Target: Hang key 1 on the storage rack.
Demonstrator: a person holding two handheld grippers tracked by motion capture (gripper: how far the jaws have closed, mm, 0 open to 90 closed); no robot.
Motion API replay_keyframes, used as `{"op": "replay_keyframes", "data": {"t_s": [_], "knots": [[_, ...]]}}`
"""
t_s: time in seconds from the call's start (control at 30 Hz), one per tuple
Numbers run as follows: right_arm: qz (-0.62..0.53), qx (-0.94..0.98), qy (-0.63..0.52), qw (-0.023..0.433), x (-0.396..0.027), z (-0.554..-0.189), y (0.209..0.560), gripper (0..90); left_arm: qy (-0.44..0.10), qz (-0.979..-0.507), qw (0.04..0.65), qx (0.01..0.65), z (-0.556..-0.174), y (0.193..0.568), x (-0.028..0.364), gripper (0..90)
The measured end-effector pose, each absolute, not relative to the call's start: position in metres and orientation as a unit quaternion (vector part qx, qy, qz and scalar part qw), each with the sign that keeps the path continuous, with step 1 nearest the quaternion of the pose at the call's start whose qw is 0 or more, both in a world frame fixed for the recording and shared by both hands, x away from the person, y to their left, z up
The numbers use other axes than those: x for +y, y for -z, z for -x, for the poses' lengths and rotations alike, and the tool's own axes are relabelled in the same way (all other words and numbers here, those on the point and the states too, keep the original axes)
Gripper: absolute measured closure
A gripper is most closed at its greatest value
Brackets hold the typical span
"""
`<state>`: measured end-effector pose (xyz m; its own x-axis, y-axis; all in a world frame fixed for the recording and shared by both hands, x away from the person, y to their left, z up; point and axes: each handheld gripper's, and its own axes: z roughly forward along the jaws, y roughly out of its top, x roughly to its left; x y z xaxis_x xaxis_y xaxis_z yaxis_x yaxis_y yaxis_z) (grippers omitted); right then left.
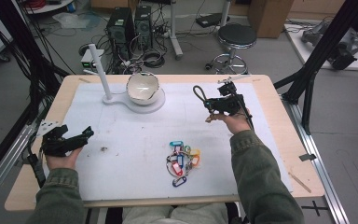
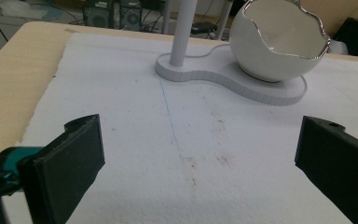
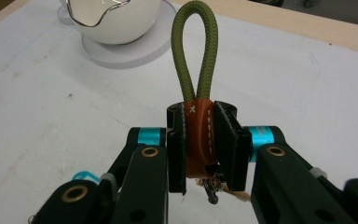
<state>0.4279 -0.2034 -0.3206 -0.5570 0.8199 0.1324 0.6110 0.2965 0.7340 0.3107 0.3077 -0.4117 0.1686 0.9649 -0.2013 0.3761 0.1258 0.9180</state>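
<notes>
Right gripper view is showing the right gripper [image 3: 200, 140] pinching the brown leather tab of a rope-loop keychain [image 3: 198, 70], its olive loop pointing lengthwise toward the eggshell-shaped bowl [image 3: 116, 21] ahead-left, while the left gripper [image 2: 200, 154] is idling spread.

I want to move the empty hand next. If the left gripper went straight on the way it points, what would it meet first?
Probably the flat white stand that carries the egg-shaped bowl and the post. Bare white mat lies between the open jaws and the stand, though depth is hard to judge.
</notes>
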Motion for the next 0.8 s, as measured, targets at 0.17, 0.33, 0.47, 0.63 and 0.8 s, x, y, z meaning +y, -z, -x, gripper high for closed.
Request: {"op": "replay_keyframes", "data": {"t_s": [0.17, 0.33, 0.47, 0.63, 0.8], "knots": [[-0.443, 0.798, -0.387, 0.133, -0.192, -0.429, 0.313, 75.1, -0.302, -0.584, 0.489, 0.574, -0.311, 0.412, 0.309, 1.7], [-0.434, 0.802, -0.389, 0.133, -0.185, -0.429, 0.307, 75.1, -0.303, -0.58, 0.49, 0.575, -0.311, 0.412, 0.31, 1.7], [-0.432, 0.802, -0.391, 0.132, -0.177, -0.428, 0.3, 75.1, -0.301, -0.581, 0.491, 0.576, -0.312, 0.412, 0.31, 1.7], [-0.423, 0.805, -0.395, 0.131, -0.168, -0.428, 0.295, 75.1, -0.3, -0.579, 0.492, 0.577, -0.312, 0.412, 0.31, 1.6], [-0.413, 0.81, -0.396, 0.128, -0.153, -0.43, 0.288, 75.1, -0.299, -0.579, 0.491, 0.579, -0.313, 0.412, 0.311, 1.7]]}}
